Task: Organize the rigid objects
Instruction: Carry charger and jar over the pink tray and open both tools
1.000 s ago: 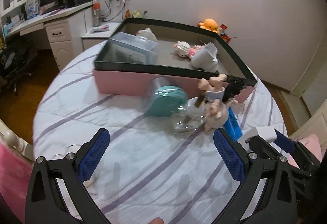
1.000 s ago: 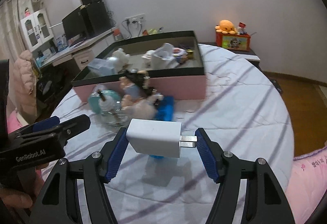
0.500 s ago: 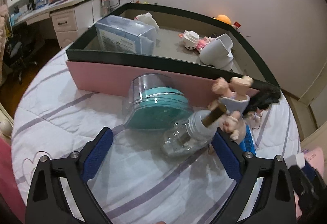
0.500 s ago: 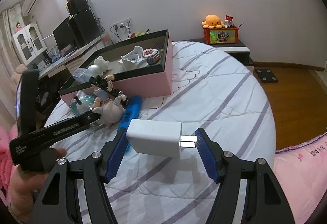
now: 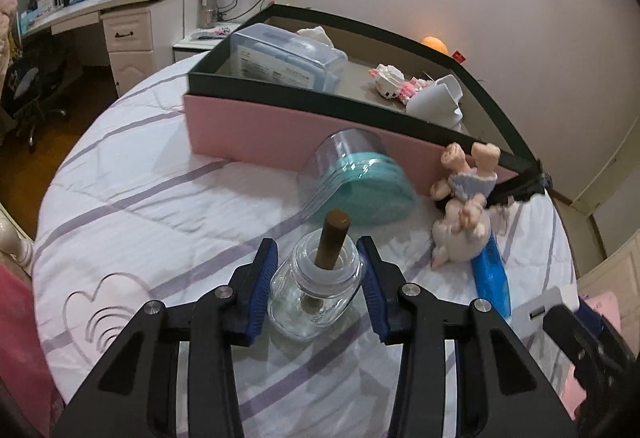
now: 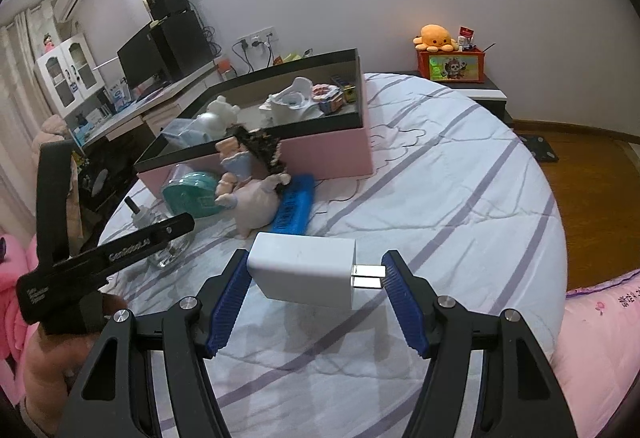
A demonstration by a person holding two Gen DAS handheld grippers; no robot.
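A clear glass bottle with a brown wick [image 5: 316, 288] stands on the striped bedspread between the pads of my left gripper [image 5: 316, 286], which is shut on it. The bottle also shows in the right wrist view [image 6: 160, 234], partly behind the left gripper. My right gripper [image 6: 316, 286] is shut on a white charger plug [image 6: 304, 270] and holds it above the bed. The pink box with a dark rim [image 5: 280, 134] lies beyond and holds several items.
A clear tub with a teal lid [image 5: 356, 184], a doll [image 5: 464, 206] and a blue case [image 5: 490, 278] lie in front of the box. In the box are a plastic container [image 5: 284, 58] and a white cup [image 5: 436, 102]. A desk [image 5: 120, 18] stands at the far left.
My left gripper moved forward and closed on the glass bottle, which now stands upright. My right gripper kept its hold on the charger and swung a little.
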